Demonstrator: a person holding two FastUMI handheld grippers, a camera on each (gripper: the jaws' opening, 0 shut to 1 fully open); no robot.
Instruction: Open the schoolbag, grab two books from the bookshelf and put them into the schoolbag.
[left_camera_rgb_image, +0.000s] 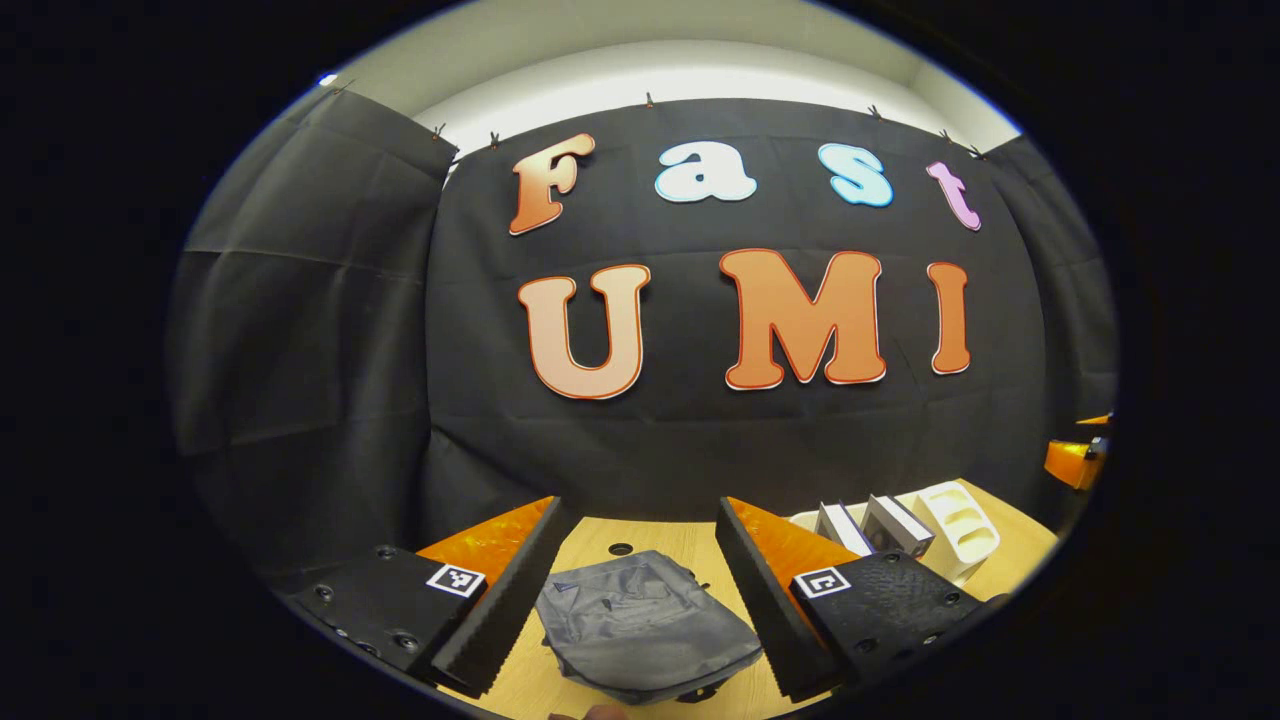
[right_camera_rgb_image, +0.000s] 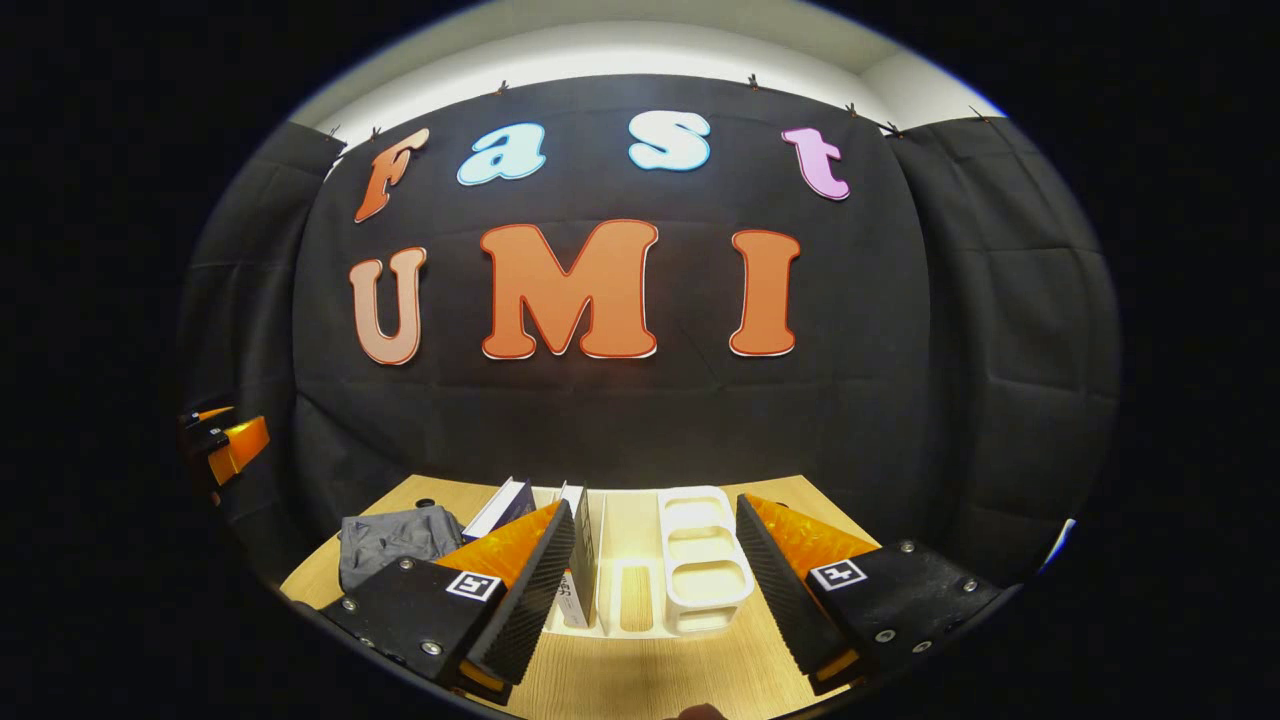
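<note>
The schoolbag (left_camera_rgb_image: 645, 630), grey fabric, lies flat on the wooden table (left_camera_rgb_image: 600, 545) with its flap down and appears closed. In the left gripper view it sits between and beyond the fingers of the left claw (left_camera_rgb_image: 640, 610), which is spread wide and grips nothing; the fingers are above the bag, and contact cannot be judged.

To the bag's right stands the white bookshelf (right_camera_rgb_image: 690, 560), a divided rack with several slots. Two books (right_camera_rgb_image: 575, 550) stand in its left-hand slots, leaning to the left, spines up; the near one is partly hidden by a finger of the right claw (right_camera_rgb_image: 650, 585). The slots to the right of the books hold nothing visible, and the rightmost section is a moulded insert with rounded pockets.

The right claw is spread wide, fingers to either side of the bookshelf in its own view, pinching nothing. In the right gripper view the schoolbag lies left of the bookshelf, just beside it. The left claw appears at that view's far left edge.
</note>
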